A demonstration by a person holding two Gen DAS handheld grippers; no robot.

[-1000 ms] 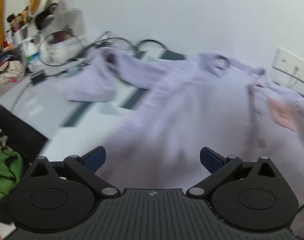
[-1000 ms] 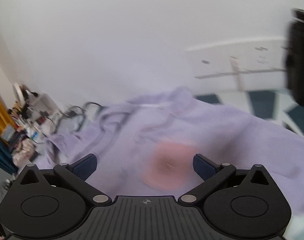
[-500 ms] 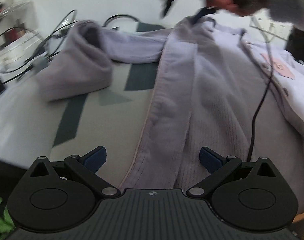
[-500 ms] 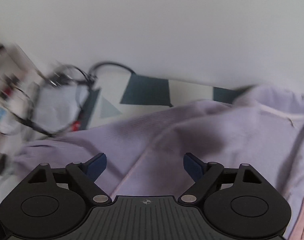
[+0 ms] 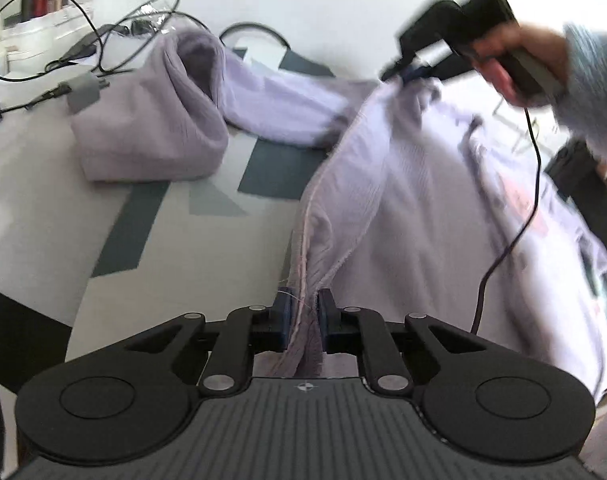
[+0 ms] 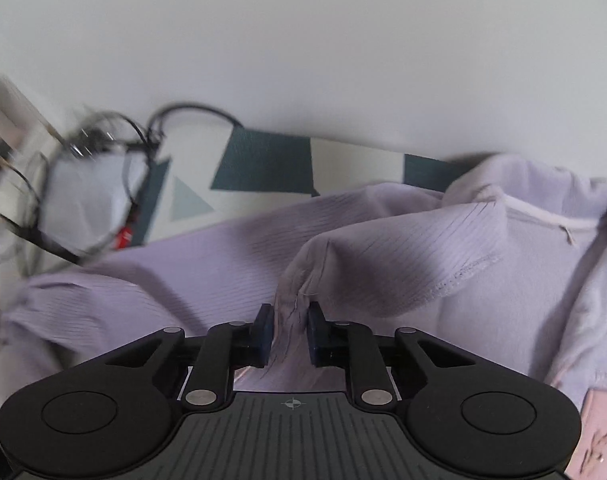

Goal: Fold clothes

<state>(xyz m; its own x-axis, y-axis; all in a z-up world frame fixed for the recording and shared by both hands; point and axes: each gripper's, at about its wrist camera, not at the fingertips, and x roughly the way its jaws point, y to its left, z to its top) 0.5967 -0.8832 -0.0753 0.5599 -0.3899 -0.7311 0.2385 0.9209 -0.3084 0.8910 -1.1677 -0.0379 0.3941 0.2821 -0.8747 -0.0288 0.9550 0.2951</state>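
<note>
Along the lilac top's (image 5: pixel 403 208) side seam I have both ends pinched, my left gripper (image 5: pixel 303 314) clamped on the near hem and my right gripper (image 6: pixel 286 334) clamped by the shoulder, the sleeve (image 5: pixel 175 120) trailing left across the table (image 5: pixel 43 200).

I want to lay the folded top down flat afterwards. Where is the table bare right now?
Bare patterned table lies left of the lavender top, in front of its bunched sleeve. The far-left corner is crowded with cables. The left claw and right claw both pinch the top.
</note>
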